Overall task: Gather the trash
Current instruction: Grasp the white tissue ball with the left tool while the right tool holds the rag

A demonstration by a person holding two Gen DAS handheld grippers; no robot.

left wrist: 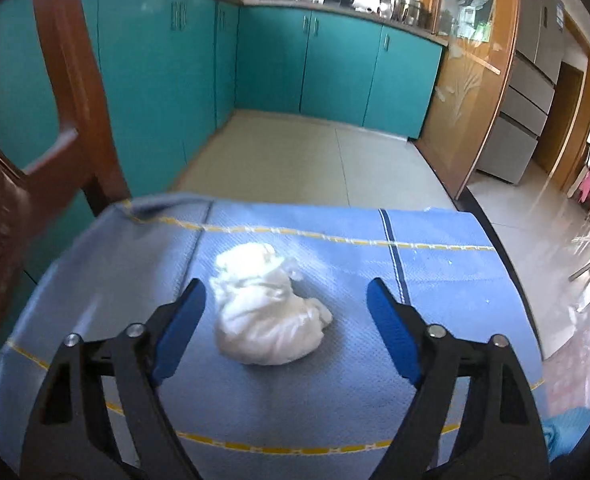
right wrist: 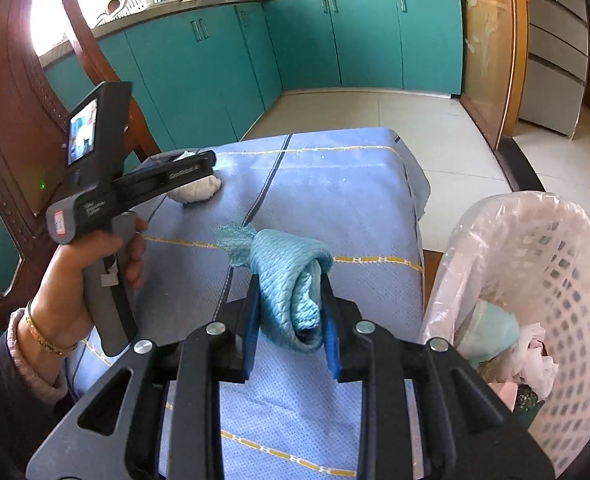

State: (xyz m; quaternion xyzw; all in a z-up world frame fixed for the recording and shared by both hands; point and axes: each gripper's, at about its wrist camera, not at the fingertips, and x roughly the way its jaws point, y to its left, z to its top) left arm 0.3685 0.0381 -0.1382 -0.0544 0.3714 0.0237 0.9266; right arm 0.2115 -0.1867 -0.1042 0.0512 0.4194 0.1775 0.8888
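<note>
A crumpled white tissue wad (left wrist: 267,308) lies on the blue tablecloth (left wrist: 435,272). My left gripper (left wrist: 286,286) is open, its blue pads standing to either side of the wad without touching it. The right wrist view shows the same wad (right wrist: 199,193) beneath the left gripper (right wrist: 205,164), which a hand (right wrist: 91,256) holds. My right gripper (right wrist: 289,280) is shut on a rolled teal cloth (right wrist: 291,268), pinched between both pads just above the tablecloth (right wrist: 335,200).
A white lattice basket (right wrist: 555,264) lined with a clear plastic bag stands right of the table, holding a teal item and some tissue. A brown wooden chair back (left wrist: 67,80) rises at the table's left. Teal kitchen cabinets (left wrist: 335,64) and tiled floor lie beyond.
</note>
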